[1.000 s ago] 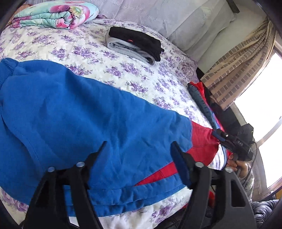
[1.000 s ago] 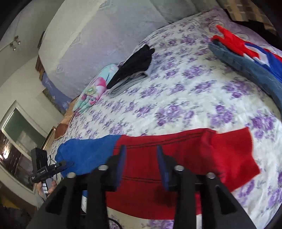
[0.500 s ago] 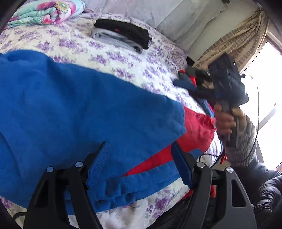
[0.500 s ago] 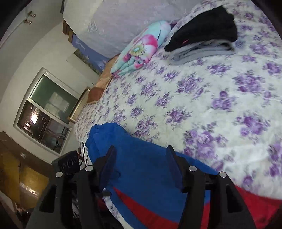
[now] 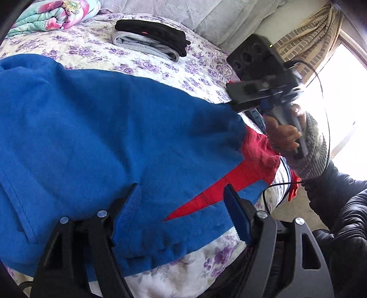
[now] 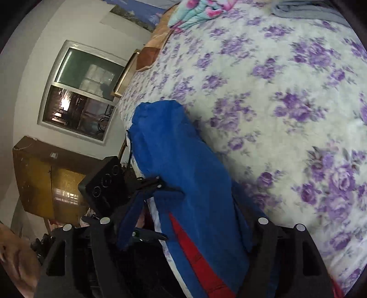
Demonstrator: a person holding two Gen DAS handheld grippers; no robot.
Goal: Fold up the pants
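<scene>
Pants (image 5: 110,137), blue with red panels, lie spread across my bed (image 5: 197,68), the blue part folded over the red near the bed's front edge. My left tool (image 5: 181,208) hovers low over the waistband side, its fingers spread wide with nothing between them. My right tool (image 5: 247,91), seen from the left wrist camera, is raised above the far end of the pants with my hand around its handle; in its own view the fingers (image 6: 128,220) stand apart on either side of the blue cloth, clamping nothing. Folded black and grey clothes (image 5: 151,39) sit further up the floral bedspread, near a rolled flowered quilt (image 5: 52,13). Checked curtains (image 5: 307,45) hang beside the bright window.
</scene>
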